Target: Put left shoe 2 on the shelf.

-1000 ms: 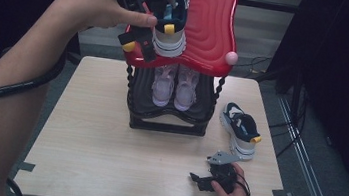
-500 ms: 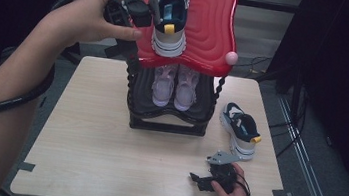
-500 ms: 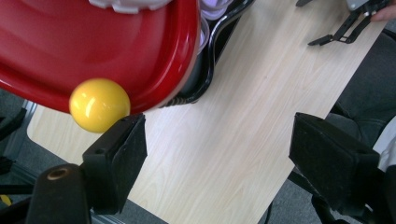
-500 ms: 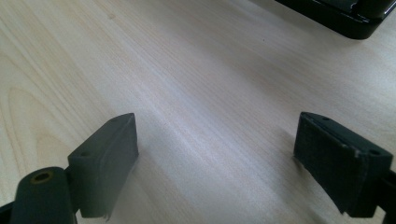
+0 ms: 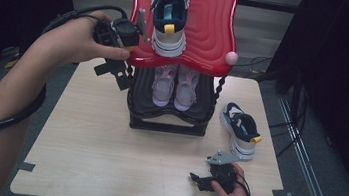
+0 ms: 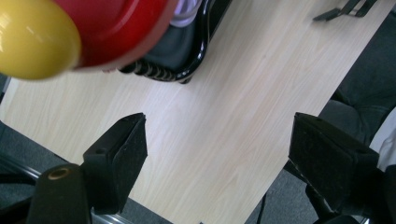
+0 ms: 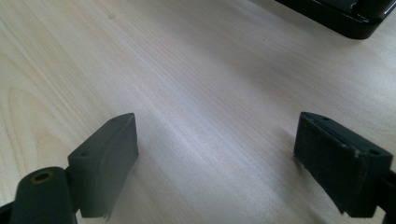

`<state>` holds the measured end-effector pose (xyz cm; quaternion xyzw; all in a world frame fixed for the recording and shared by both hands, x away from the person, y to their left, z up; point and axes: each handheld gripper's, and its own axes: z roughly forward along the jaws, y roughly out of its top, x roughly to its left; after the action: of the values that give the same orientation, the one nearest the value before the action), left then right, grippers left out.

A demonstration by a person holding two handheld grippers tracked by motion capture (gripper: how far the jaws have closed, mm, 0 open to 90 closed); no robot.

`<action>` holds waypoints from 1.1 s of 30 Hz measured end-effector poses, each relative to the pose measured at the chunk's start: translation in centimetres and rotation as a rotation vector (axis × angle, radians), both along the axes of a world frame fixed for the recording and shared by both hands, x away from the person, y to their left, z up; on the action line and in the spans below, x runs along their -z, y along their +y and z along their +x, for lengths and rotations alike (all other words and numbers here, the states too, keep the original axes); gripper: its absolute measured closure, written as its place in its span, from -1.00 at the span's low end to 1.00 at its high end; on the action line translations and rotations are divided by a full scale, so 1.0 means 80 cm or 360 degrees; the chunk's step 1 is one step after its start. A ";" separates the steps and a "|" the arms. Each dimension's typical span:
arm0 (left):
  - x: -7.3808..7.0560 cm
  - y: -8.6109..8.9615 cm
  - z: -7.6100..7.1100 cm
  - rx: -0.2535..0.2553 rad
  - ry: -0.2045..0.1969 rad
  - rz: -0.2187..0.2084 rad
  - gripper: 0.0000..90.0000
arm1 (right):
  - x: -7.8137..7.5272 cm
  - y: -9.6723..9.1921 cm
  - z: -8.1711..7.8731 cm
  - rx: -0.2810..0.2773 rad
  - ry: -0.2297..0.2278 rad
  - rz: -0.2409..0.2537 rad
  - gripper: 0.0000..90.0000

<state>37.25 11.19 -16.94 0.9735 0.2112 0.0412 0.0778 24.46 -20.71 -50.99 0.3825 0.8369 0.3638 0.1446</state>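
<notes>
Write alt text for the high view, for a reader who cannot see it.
A person's left gripper, jaws open, hangs beside a red top shelf that bears one dark-and-white sneaker. A pale pair of shoes sits on the black lower shelf; another sneaker lies on the wooden table near the resting right gripper.

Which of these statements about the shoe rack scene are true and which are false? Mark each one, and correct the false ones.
1. A dark blue and white sneaker sits on the red top shelf. True.
2. The left claw is shut on a shoe. False: its jaws stand open, with nothing between them.
3. A pair of pale pink shoes stands on the black lower shelf. True.
4. The second sneaker lies left of the rack. False: it lies on the table to the rack's right.
5. The right claw holds that second sneaker. False: it rests open over bare table.
</notes>
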 end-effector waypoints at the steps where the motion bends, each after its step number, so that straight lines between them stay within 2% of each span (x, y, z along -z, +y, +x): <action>1: 0.003 0.001 -0.001 -0.0004 0.0003 0.0002 -0.57 | 0.000 0.000 0.000 -0.0002 -0.0001 0.0000 -0.71; 7: 0.018 0.011 -0.004 -0.0012 0.0029 0.0032 -0.57 | 0.000 0.000 0.000 -0.0002 -0.0001 0.0000 -0.71; 16: 0.052 0.025 -0.007 -0.0042 0.0056 0.0099 -0.57 | 0.000 0.000 0.000 0.0001 -0.0004 0.0001 -0.71; 24: 0.091 0.036 -0.009 -0.0071 0.0106 0.0162 -0.57 | 0.000 0.000 0.000 0.0003 -0.0005 0.0000 -0.71; 29: 0.116 0.041 -0.011 -0.0075 0.0125 0.0154 -0.57 | 0.000 0.000 0.000 0.0001 -0.0005 0.0001 -0.71; 33: 0.144 0.044 -0.013 -0.0078 0.0149 0.0141 -0.57 | 0.000 0.000 0.000 0.0002 -0.0006 0.0003 -0.71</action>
<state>36.18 14.69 -28.45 0.9714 0.2363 0.0067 0.0237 24.48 -20.69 -51.01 0.3826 0.8360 0.3653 0.1461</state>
